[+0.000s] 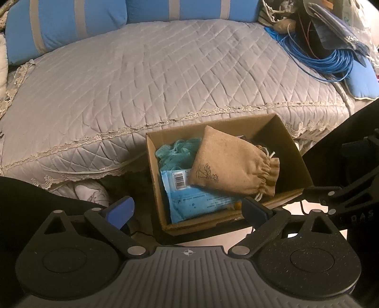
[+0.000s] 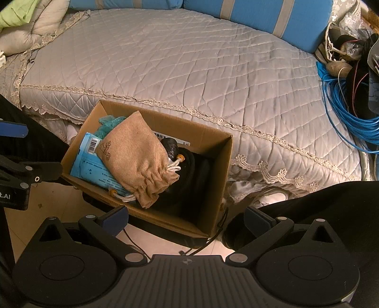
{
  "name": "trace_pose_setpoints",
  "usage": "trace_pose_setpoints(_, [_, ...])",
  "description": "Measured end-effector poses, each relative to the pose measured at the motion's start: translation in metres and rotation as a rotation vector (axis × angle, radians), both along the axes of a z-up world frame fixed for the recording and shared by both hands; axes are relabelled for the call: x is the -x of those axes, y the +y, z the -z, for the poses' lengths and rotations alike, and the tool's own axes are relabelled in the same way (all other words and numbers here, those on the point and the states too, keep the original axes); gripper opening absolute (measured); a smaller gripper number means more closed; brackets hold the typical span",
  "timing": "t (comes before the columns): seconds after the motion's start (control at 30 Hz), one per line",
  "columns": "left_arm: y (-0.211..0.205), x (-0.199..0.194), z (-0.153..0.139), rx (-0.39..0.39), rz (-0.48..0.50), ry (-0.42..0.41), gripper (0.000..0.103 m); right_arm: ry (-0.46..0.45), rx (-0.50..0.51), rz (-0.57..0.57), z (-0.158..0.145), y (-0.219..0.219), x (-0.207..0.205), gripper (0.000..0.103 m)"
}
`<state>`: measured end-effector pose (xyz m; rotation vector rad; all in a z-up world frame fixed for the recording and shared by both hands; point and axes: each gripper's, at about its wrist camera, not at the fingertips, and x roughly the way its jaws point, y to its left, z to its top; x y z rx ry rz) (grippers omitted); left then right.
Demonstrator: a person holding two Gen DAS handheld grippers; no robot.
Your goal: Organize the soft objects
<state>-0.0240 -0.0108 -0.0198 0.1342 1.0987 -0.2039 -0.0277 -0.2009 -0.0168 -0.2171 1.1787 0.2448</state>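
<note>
A cardboard box stands on the floor against the sofa's front edge. In it lie a tan drawstring pouch, a teal mesh sponge, a blue wipes pack and a black soft item. My left gripper is open and empty, just in front of the box. My right gripper is open and empty, above the box's near edge.
A grey quilted sofa cover with lace trim fills the middle. Blue striped cushions line the back. A coil of blue cable and clutter sit at the right. Tiled floor lies below.
</note>
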Motion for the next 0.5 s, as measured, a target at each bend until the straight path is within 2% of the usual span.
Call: trace_pose_setpoints(0.5, [0.0006,-0.0003,-0.0004,0.000,0.002,0.001,0.099,0.000,0.001,-0.001,0.0004,0.0009,-0.0005,0.103])
